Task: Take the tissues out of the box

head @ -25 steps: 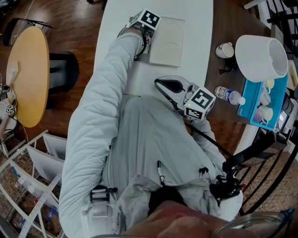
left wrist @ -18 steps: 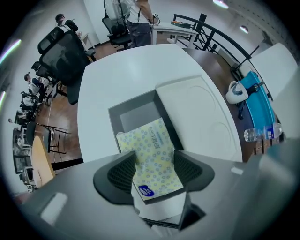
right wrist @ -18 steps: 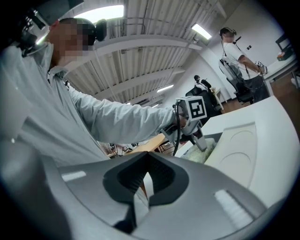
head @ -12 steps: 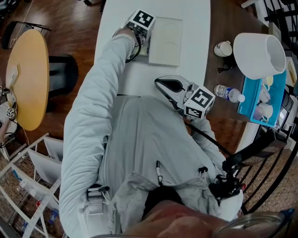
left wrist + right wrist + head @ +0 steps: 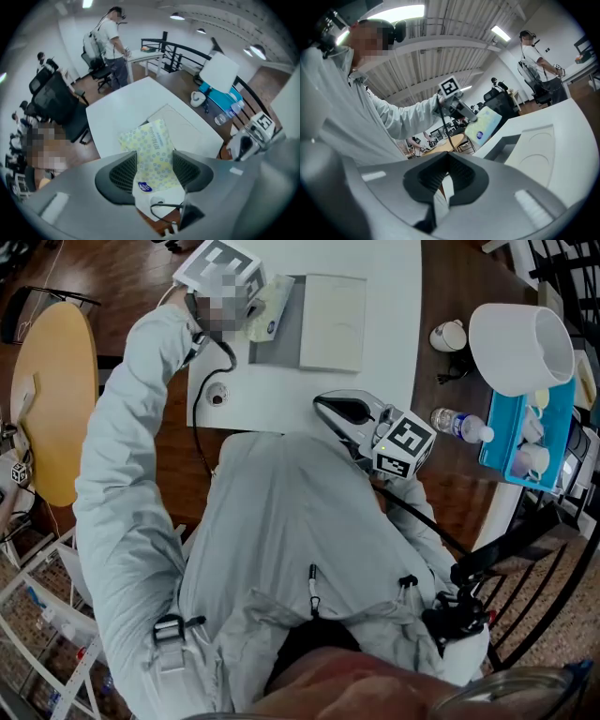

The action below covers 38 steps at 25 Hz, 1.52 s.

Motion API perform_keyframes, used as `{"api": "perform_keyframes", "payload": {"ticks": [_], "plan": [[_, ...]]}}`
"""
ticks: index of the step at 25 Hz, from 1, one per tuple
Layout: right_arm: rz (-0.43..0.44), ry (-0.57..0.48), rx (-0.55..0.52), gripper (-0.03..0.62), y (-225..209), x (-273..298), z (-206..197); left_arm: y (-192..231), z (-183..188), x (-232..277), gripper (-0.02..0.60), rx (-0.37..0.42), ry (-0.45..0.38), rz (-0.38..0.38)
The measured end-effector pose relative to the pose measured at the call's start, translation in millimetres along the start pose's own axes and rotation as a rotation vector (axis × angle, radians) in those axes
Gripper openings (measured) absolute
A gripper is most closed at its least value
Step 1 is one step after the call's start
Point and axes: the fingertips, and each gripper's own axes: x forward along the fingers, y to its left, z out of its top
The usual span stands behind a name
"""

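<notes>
A pack of tissues with a yellow pattern and a blue sticker hangs above the white table. My left gripper is shut on it, one pad pressing on each side. In the head view the left gripper holds the pack at the far left, above the open grey box. The box's white lid lies beside the box. My right gripper rests near the table's front edge, shut and empty. The right gripper view shows the lifted pack and the lid ahead of that gripper.
On the dark table to the right stand a white cup, a large white tub, a water bottle and a blue tray. A round yellow table is at the left. A cable hangs by the table's left corner.
My left gripper has lifted up and to the left, away from the box, with the tissue pack in its jaws. The right gripper has stayed in place.
</notes>
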Motion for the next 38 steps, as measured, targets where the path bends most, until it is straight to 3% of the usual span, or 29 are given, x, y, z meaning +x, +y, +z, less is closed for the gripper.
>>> {"api": "perform_keyframes", "payload": {"ticks": [3, 6, 13, 16, 19, 25, 31, 38], "plan": [[-0.007, -0.008, -0.003, 0.002, 0.7, -2.2, 4.1, -22.4, -22.2, -39.1, 0.258, 0.162, -0.047, 0.004], [-0.023, -0.013, 0.006, 0.002, -1.1, -6.0, 3.2, -50.5, -56.3, -40.9, 0.258, 0.254, -0.073, -0.042], [-0.052, 0.009, 0.016, 0.002, -0.3, -11.1, -1.6, -110.0, -132.4, 46.1, 0.259, 0.523, 0.04, -0.111], [-0.065, 0.024, 0.018, 0.002, 1.9, -14.0, -5.6, -130.6, -158.1, 82.7, 0.259, 0.738, 0.094, -0.122], [-0.083, 0.031, 0.028, 0.002, 4.3, -17.4, -9.9, -138.8, -168.2, 105.9, 0.258, 0.915, 0.141, -0.097], [-0.115, 0.047, 0.04, 0.002, 10.0, -18.4, -19.8, -140.4, -160.0, 137.6, 0.253, 1.126, 0.162, -0.029], [-0.136, 0.047, 0.046, 0.002, 12.8, -15.3, -24.2, -139.9, -154.3, 139.0, 0.293, 1.178, 0.149, -0.049], [-0.13, 0.043, 0.05, 0.002, 15.2, -6.2, -24.6, -114.4, -140.9, 97.5, 0.304, 1.081, -0.007, 0.031]]}}
